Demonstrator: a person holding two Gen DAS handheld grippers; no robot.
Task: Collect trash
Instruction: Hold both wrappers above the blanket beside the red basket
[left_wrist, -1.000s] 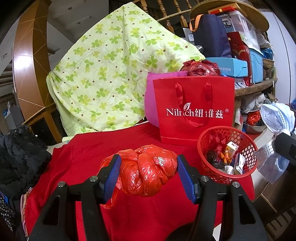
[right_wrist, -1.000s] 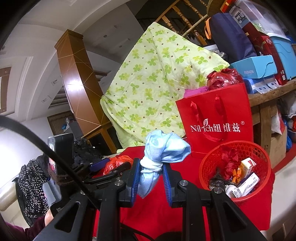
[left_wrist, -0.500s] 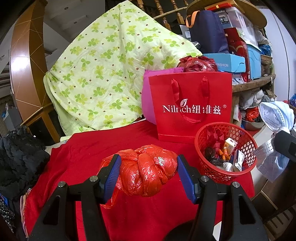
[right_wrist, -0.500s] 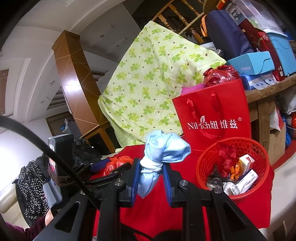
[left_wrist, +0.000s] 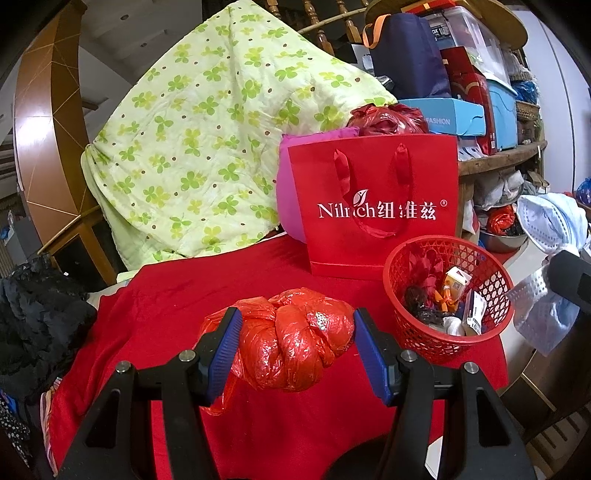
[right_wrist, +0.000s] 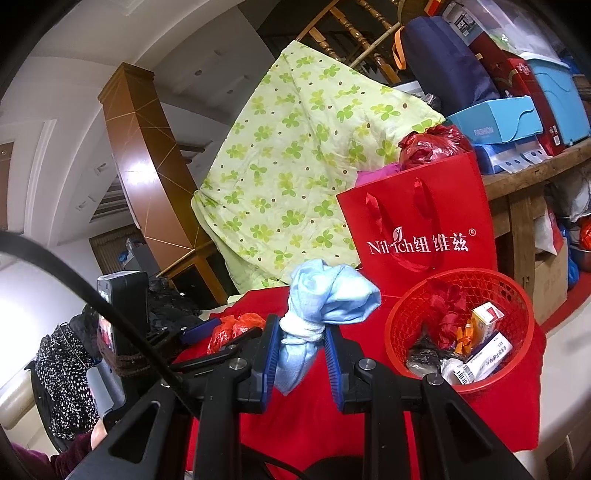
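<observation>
My left gripper (left_wrist: 297, 343) is shut on a knotted red plastic bag (left_wrist: 295, 343), held above the red tablecloth (left_wrist: 177, 295). My right gripper (right_wrist: 301, 350) is shut on a knotted light blue cloth wad (right_wrist: 328, 295), held up left of the red mesh basket (right_wrist: 517, 325). The basket (left_wrist: 495, 280) stands at the right of the table and holds small boxes, wrappers and red scraps. The blue wad also shows at the right edge of the left wrist view (left_wrist: 550, 229). The left gripper and red bag show low left in the right wrist view (right_wrist: 232, 328).
A red paper gift bag (left_wrist: 380, 206) stands behind the basket, with a pink bag (left_wrist: 288, 199) behind it. A green floral quilt (left_wrist: 207, 155) drapes over a stair rail. Boxes and bags crowd a wooden shelf (left_wrist: 498, 158) at right. Black clothing (left_wrist: 33, 321) lies left.
Both grippers have drifted slightly with their loads still held; the basket sits a little nearer in the right wrist view. Nothing was let go.
</observation>
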